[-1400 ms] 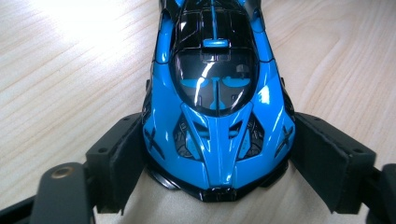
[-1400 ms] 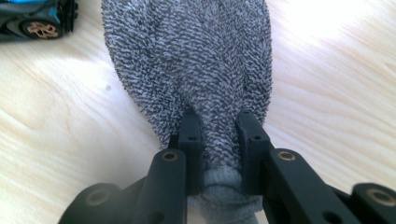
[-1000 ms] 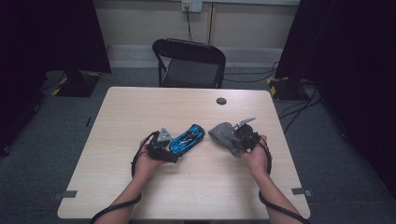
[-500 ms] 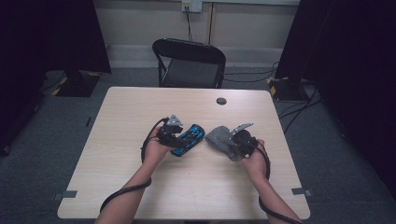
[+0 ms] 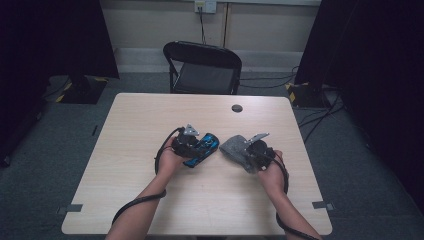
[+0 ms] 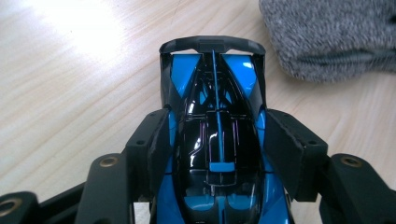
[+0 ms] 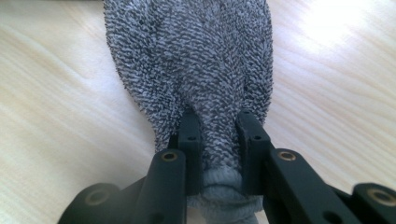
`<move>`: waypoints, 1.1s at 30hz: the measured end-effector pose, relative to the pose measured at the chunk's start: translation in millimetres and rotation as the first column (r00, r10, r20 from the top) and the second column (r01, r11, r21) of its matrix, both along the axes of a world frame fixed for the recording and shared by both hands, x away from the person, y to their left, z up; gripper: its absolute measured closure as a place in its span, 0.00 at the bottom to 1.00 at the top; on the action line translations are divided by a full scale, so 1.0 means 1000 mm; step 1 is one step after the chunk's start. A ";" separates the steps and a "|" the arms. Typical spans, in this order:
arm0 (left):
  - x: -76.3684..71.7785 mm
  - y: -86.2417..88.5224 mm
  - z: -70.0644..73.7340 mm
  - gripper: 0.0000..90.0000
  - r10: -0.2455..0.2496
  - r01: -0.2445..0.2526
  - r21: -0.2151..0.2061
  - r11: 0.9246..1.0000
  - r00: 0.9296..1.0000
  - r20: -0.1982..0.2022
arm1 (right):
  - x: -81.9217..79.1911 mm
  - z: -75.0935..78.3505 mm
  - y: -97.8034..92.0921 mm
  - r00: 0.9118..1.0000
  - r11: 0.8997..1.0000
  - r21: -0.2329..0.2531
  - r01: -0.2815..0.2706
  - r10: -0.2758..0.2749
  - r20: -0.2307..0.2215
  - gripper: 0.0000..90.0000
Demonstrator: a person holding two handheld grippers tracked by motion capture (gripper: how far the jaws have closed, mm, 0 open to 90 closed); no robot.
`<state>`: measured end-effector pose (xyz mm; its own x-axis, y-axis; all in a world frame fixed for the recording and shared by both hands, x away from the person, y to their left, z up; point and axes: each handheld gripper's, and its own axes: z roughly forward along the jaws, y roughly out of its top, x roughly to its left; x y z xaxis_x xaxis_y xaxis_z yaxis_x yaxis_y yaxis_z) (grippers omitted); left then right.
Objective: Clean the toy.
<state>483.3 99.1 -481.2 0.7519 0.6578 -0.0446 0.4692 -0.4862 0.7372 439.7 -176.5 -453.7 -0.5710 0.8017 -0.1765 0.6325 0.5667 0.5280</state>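
Near the middle of the table, a little toward my side, I hold the blue and black toy car in my left gripper. Its two black jaws press against the car's flanks, one on each side of the glossy cabin, and the car's rear wing points away from me toward the grey sock. From the high view the car lies at a slant over the tabletop, with my left gripper at its near end; whether it rests on the wood or hangs just above it I cannot tell.

Just beside it, to the right, my right gripper has its jaws drawn narrow on the sock, pinching it near the cuff so the knit bunches between them. The rest of the sock spreads flat on the wood ahead of the jaws. In the high view the sock sits close to the car but apart from it.

Farther up the table lies a small dark round disc, well apart from both. Beyond the far edge stands a black folding chair.
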 end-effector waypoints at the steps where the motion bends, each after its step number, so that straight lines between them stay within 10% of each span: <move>1: -0.001 0.000 -0.001 0.45 -0.006 0.006 0.004 1.000 1.000 0.012 | 0.001 0.000 0.003 1.000 1.000 -0.015 0.011 -0.011 0.001 0.84; 10: -0.001 0.003 -0.003 0.45 -0.013 0.013 -0.012 1.000 1.000 0.023 | -0.004 -0.004 0.035 1.000 0.996 -0.082 -0.028 0.028 0.000 0.84; 18: -0.001 0.004 -0.003 0.45 -0.014 0.014 -0.019 1.000 1.000 0.018 | -0.011 -0.003 0.049 0.994 0.994 -0.043 -0.104 0.103 -0.024 0.84; 33: -0.001 0.005 -0.005 0.46 -0.010 0.011 -0.048 0.999 1.000 0.020 | -0.037 0.000 0.076 0.954 0.958 0.062 -0.281 0.286 -0.092 0.84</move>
<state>482.2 103.6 -485.8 0.7597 0.6473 -0.0613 0.4497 -0.4550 0.7686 402.4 -100.3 -453.3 -0.7888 0.6103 -0.0731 0.4999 0.7061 0.5015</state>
